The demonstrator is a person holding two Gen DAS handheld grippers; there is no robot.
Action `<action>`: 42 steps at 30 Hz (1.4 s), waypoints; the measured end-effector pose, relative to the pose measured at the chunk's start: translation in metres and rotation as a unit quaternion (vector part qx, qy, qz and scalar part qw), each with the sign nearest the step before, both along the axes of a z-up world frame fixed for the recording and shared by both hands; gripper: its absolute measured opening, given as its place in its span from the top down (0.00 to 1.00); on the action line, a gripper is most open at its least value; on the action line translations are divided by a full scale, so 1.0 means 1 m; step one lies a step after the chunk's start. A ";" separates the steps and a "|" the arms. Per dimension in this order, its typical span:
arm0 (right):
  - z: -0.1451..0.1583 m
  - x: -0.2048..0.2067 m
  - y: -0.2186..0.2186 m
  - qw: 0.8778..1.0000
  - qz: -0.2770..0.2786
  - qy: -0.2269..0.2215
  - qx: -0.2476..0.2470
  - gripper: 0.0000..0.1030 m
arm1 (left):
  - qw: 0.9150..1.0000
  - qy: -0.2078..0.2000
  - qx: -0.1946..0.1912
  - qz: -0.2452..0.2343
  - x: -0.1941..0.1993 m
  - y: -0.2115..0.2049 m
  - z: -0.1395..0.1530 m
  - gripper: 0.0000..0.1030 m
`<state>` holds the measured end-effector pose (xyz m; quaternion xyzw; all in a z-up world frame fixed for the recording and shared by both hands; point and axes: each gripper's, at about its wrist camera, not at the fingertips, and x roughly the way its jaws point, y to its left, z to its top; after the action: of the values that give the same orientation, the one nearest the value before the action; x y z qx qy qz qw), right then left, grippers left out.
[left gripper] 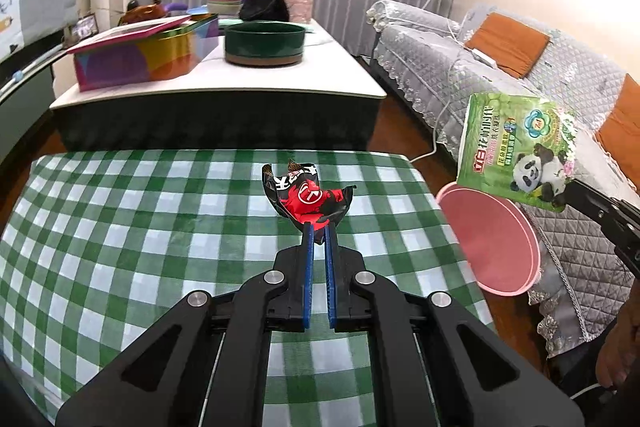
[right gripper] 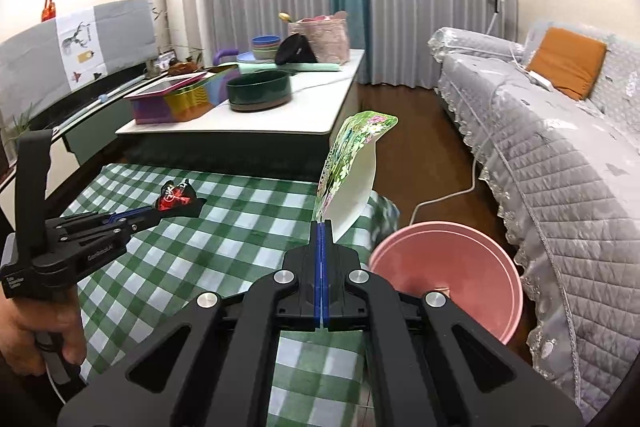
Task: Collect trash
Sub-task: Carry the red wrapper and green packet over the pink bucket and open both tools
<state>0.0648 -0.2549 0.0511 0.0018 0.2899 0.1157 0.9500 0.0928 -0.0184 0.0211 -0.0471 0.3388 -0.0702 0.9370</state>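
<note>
My left gripper (left gripper: 319,228) is shut on a crumpled red and black wrapper (left gripper: 308,197) over the green checked tablecloth (left gripper: 120,227). The wrapper (right gripper: 176,199) and the left gripper (right gripper: 154,215) also show in the right wrist view. My right gripper (right gripper: 322,225) is shut on the corner of a green panda-print bag (right gripper: 352,163), held upright above the table's right edge. That bag (left gripper: 520,151) hangs over the pink bin (left gripper: 492,239) in the left wrist view. The pink bin (right gripper: 452,267) stands on the floor to the right of the table.
A white-topped coffee table (left gripper: 240,83) beyond holds a colourful tin box (left gripper: 140,55), a dark green round container (left gripper: 264,43) and stacked bowls (left gripper: 225,1). A grey quilted sofa (right gripper: 560,147) with orange cushions runs along the right. A white cable (right gripper: 452,195) lies on the floor.
</note>
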 end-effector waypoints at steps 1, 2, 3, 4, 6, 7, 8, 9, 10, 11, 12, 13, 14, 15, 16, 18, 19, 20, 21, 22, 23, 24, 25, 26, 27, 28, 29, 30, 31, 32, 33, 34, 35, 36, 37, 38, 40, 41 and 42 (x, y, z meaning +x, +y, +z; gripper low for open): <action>0.000 0.000 -0.002 1.000 -0.004 -0.001 -0.001 1.00 | 1.000 -0.002 0.001 -0.003 0.000 -0.003 0.001 0.95; 0.000 0.000 -0.005 1.000 -0.009 -0.001 -0.002 1.00 | 1.000 -0.005 0.003 -0.007 0.000 -0.006 0.002 0.95; 0.000 0.001 -0.009 1.000 -0.013 0.000 -0.001 1.00 | 1.000 -0.007 0.005 -0.010 0.000 -0.009 0.003 0.95; 0.000 0.001 -0.011 1.000 -0.016 0.001 0.000 1.00 | 1.000 -0.008 0.004 -0.013 -0.001 -0.011 0.003 0.95; -0.001 0.002 -0.016 1.000 -0.023 0.003 -0.001 1.00 | 1.000 -0.008 0.001 -0.019 -0.001 -0.014 0.004 0.95; -0.001 0.002 -0.018 1.000 -0.027 0.003 -0.003 1.00 | 1.000 -0.008 0.000 -0.021 0.000 -0.015 0.004 0.95; -0.001 0.003 -0.020 1.000 -0.030 0.002 -0.005 1.00 | 1.000 -0.008 -0.001 -0.024 0.000 -0.017 0.004 0.95; -0.001 0.003 -0.021 0.999 -0.034 0.002 -0.007 1.00 | 1.000 -0.008 -0.003 -0.027 0.001 -0.019 0.004 0.95; 0.000 0.004 -0.023 0.999 -0.039 0.002 -0.010 1.00 | 1.000 -0.008 -0.003 -0.029 0.002 -0.022 0.005 0.95; 0.000 0.004 -0.026 0.999 -0.043 0.001 -0.010 1.00 | 0.999 -0.008 -0.002 -0.032 0.003 -0.024 0.005 0.95; 0.001 0.005 -0.029 0.999 -0.047 0.000 -0.009 1.00 | 0.999 -0.007 -0.001 -0.034 0.004 -0.027 0.005 0.95; 0.002 0.005 -0.032 0.999 -0.049 0.000 -0.007 1.00 | 0.999 -0.006 0.000 -0.036 0.005 -0.029 0.004 0.95; 0.002 0.006 -0.034 0.999 -0.053 0.001 -0.007 1.00 | 0.999 -0.004 0.001 -0.039 0.007 -0.031 0.004 0.95; 0.003 0.007 -0.038 0.998 -0.058 0.000 -0.008 1.00 | 0.999 -0.003 0.002 -0.042 0.009 -0.034 0.003 0.95; 0.003 0.007 -0.039 0.998 -0.061 0.000 -0.009 1.00 | 0.999 -0.002 0.003 -0.043 0.010 -0.036 0.003 0.95; 0.003 0.008 -0.045 0.997 -0.071 -0.001 -0.015 1.00 | 0.999 0.000 0.003 -0.047 0.014 -0.042 0.004 0.95; 0.003 0.008 -0.048 0.997 -0.075 -0.002 -0.016 1.00 | 0.999 0.000 0.003 -0.049 0.016 -0.045 0.004 0.95; 0.003 0.008 -0.050 0.997 -0.078 -0.002 -0.017 1.00 | 0.999 -0.001 0.003 -0.050 0.017 -0.048 0.005 0.95; 0.003 0.009 -0.053 0.997 -0.081 -0.002 -0.016 1.00 | 0.999 -0.001 0.003 -0.052 0.019 -0.050 0.006 0.95; 0.003 0.009 -0.056 0.996 -0.084 -0.002 -0.015 1.00 | 0.999 -0.002 0.002 -0.054 0.022 -0.054 0.008 0.95; 0.003 0.010 -0.059 0.996 -0.087 -0.002 -0.014 1.00 | 0.998 -0.003 0.002 -0.056 0.024 -0.058 0.008 0.95; 0.003 0.011 -0.062 0.996 -0.091 -0.002 -0.015 1.00 | 0.998 -0.003 0.002 -0.059 0.026 -0.062 0.009 0.95; 0.003 0.011 -0.065 0.995 -0.094 -0.002 -0.015 1.00 | 0.998 -0.003 0.002 -0.062 0.028 -0.067 0.010 0.95; 0.003 0.012 -0.068 0.995 -0.097 -0.001 -0.014 1.00 | 0.998 -0.004 0.002 -0.066 0.030 -0.072 0.011 0.95; 0.002 0.013 -0.071 0.995 -0.100 0.000 -0.012 1.00 | 0.998 -0.005 0.002 -0.070 0.032 -0.077 0.012 0.95; 0.002 0.013 -0.073 0.995 -0.103 0.001 -0.010 1.00 | 0.997 -0.005 0.002 -0.074 0.034 -0.082 0.013 0.95; 0.001 0.014 -0.076 0.994 -0.105 0.002 -0.009 1.00 | 0.997 -0.006 0.002 -0.078 0.036 -0.088 0.014 0.95; 0.001 0.014 -0.079 0.994 -0.108 0.004 -0.008 1.00 | 0.997 -0.007 0.002 -0.083 0.038 -0.093 0.015 0.95; 0.000 0.015 -0.081 0.994 -0.111 0.005 -0.007 1.00 | 0.996 -0.007 0.003 -0.087 0.039 -0.098 0.015 0.95; -0.001 0.016 -0.084 0.993 -0.115 0.007 -0.006 1.00 | 0.996 -0.008 0.003 -0.092 0.041 -0.104 0.016 0.95; -0.002 0.017 -0.086 0.993 -0.118 0.008 -0.005 1.00 | 0.995 -0.008 0.005 -0.097 0.043 -0.110 0.016 0.95; -0.003 0.018 -0.090 0.993 -0.121 0.010 -0.005 1.00 | 0.995 -0.009 0.005 -0.100 0.045 -0.115 0.016 0.95; -0.005 0.019 -0.092 0.992 -0.123 0.012 -0.004 1.00 | 0.995 -0.009 0.005 -0.104 0.047 -0.119 0.017 0.95; -0.007 0.020 -0.095 0.992 -0.125 0.014 -0.004 1.00 | 0.994 -0.009 0.005 -0.109 0.050 -0.126 0.017 0.95; -0.008 0.021 -0.097 0.992 -0.127 0.016 -0.004 1.00 | 0.993 -0.010 0.004 -0.114 0.051 -0.131 0.017 0.95; -0.010 0.023 -0.100 0.991 -0.130 0.020 -0.003 1.00 | 0.993 -0.010 0.004 -0.117 0.053 -0.135 0.017 0.95; -0.014 0.026 -0.104 0.991 -0.133 0.026 -0.001 1.00 | 0.992 -0.010 0.004 -0.124 0.057 -0.145 0.016 0.95; -0.016 0.027 -0.105 0.991 -0.134 0.029 -0.002 1.00 | 0.992 -0.009 0.004 -0.128 0.059 -0.150 0.015 0.95; -0.017 0.028 -0.107 0.990 -0.134 0.031 -0.002 1.00 | 0.991 -0.007 0.004 -0.131 0.061 -0.154 0.013 0.95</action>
<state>0.0931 -0.3618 0.0339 0.0428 0.3168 -0.0134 0.9474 0.1537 -0.1724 0.0342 0.0019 0.3361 -0.1912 0.9222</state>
